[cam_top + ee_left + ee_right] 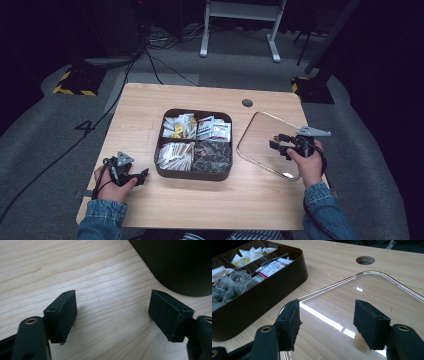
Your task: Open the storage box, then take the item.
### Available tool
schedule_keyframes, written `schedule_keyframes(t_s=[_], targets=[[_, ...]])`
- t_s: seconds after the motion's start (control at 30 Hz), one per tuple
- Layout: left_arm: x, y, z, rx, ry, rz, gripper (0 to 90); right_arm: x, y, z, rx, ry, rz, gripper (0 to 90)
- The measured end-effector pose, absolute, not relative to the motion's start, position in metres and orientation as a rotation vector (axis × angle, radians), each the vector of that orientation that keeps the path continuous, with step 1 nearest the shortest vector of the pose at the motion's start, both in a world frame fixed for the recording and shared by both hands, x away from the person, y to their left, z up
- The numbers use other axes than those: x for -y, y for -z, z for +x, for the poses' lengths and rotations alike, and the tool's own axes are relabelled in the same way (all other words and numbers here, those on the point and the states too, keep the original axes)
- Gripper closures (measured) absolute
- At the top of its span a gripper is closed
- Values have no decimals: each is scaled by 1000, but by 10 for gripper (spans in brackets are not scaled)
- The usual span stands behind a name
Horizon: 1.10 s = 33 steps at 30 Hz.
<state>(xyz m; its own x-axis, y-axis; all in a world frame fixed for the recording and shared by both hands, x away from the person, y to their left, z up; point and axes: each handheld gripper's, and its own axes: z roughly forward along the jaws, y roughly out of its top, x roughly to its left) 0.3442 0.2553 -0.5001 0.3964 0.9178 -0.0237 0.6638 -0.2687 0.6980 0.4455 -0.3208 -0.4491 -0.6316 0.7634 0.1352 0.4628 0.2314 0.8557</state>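
A dark brown box (195, 176) with four compartments sits mid-table, holding sachets and tea bags. In the left gripper view its dark wall (180, 265) rises at the upper right. My left gripper (145, 175) rests on the wood just left of the box, its jaws open (112, 312) over bare table. A clear lid (265, 142) lies flat on the table right of the box. My right gripper (276, 141) hovers over the lid's near part, open (327, 320), nothing between its pads. Through that view the lid (362, 290) and the box (262, 302) lie ahead.
A round cable hole (247, 103) sits in the tabletop beyond the lid, also seen as the hole (365, 260). The wooden table (150, 100) has bare wood behind and in front of the box. Cables and a white stand (240, 20) are on the floor beyond.
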Motion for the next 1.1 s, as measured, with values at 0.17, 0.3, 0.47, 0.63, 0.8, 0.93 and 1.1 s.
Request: schedule_keyframes(t_s=[0.17,0.3,0.47,0.63,0.8,0.93,1.1], targets=[[-257,487,345,-1347,-541,1979,269,322,448,442,-2186,-1374,1149,387],[-258,483,346,-1354,-540,1975,267,324,448,440,-2180,-1371,1150,387],[-257,470,349,-1374,-548,1914,265,329,450,436,-2165,-1371,1170,387],[-245,449,347,-1327,-592,1843,301,333,452,433,-2158,-1372,1180,387],[-230,437,347,-1264,-605,1821,345,334,452,432,-2150,-1377,1191,387],[-215,432,352,-1207,-601,1802,401,333,453,431,-2154,-1368,1187,387],[-203,434,358,-1171,-547,1811,487,333,453,431,-2158,-1370,1187,385]])
